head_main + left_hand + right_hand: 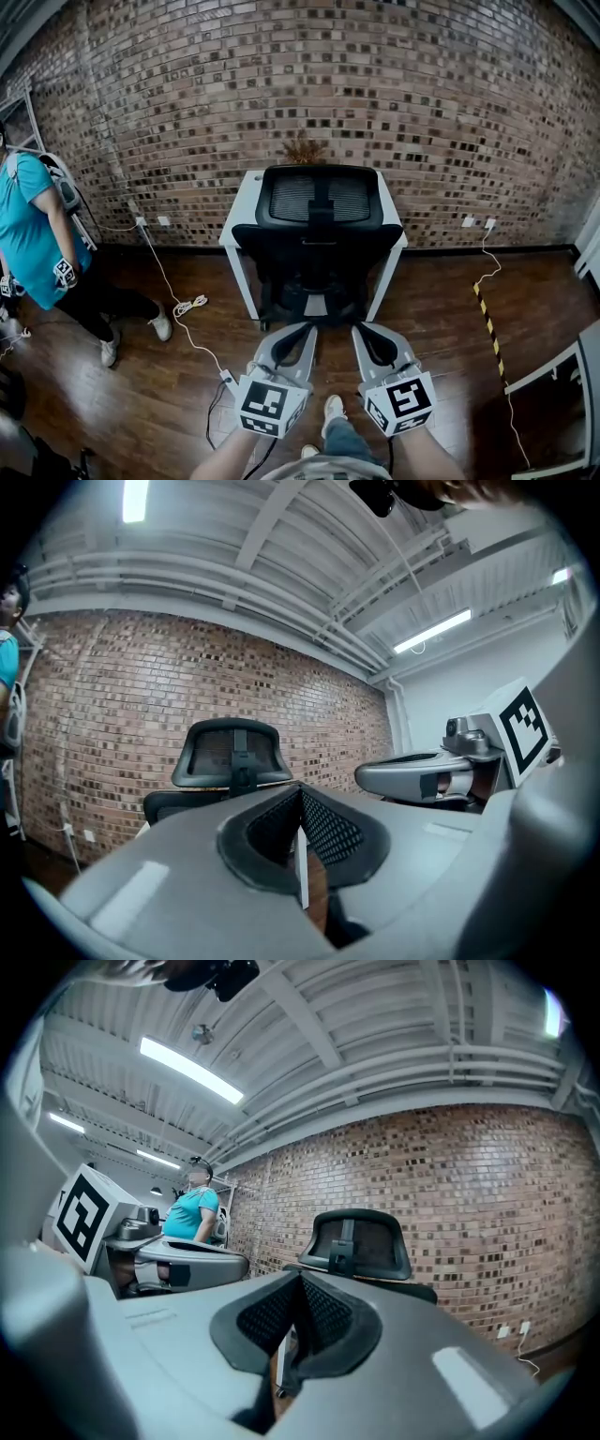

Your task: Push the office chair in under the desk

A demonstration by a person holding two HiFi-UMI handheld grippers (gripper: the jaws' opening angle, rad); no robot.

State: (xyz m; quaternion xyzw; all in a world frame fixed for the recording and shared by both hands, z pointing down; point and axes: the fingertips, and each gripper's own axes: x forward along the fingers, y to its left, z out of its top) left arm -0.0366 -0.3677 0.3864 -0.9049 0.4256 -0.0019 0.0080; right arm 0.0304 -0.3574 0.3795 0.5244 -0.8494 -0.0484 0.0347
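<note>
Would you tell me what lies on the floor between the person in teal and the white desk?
A white cable, partly coiled, runs across the wooden floor between the person and the desk; the head view shows it.

The counter is mostly hidden by the office chair; the person is cut off at the edge.

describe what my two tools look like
The left tool and right tool are matching light grey moulded shells that taper forward. Their jaws are lined with black mesh-textured pads. Each carries a white cube at its rear, printed with black square markers.
</note>
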